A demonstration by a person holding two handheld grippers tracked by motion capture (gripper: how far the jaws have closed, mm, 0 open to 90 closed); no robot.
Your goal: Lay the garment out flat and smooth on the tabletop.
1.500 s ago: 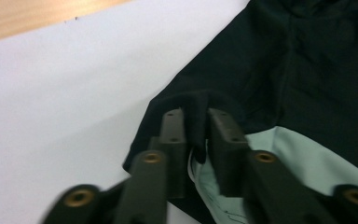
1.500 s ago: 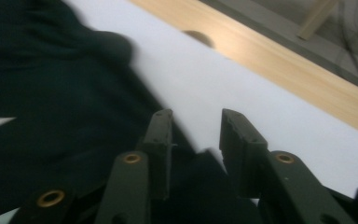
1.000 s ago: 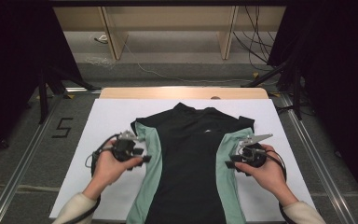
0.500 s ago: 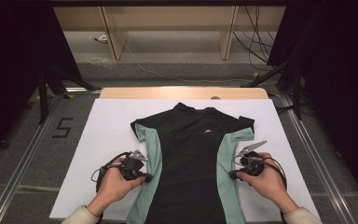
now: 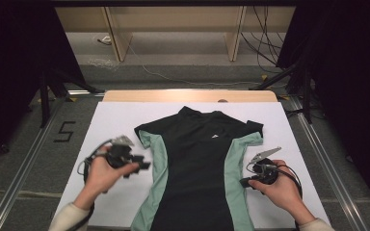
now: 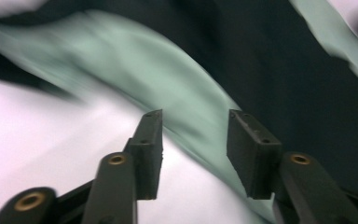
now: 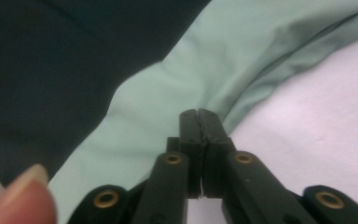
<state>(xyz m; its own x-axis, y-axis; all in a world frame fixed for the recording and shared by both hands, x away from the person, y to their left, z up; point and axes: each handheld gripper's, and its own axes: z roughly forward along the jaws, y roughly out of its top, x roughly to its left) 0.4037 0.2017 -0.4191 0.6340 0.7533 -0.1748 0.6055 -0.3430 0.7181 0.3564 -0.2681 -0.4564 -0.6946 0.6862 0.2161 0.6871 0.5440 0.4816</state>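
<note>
shirt [image 5: 197,168] lay flat, centred on white surface [image 5: 115,125], collar toward far edge | left gripper [image 5: 137,166] jaws parted, empty, beside left green panel | right gripper [image 5: 244,183] jaws clenched at right green panel, cloth between them uncertain | soft, light, slippery-looking; best pinched at side seams

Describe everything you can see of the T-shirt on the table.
The T-shirt lies flat and face up on the white table cover, collar away from the person. It is black, smooth-looking fabric with mint-green side panels, short sleeves and a small pale chest mark. The right claw, shut, meets its green edge; whether it pinches fabric is unclear. The open left claw hovers beside it.
</note>
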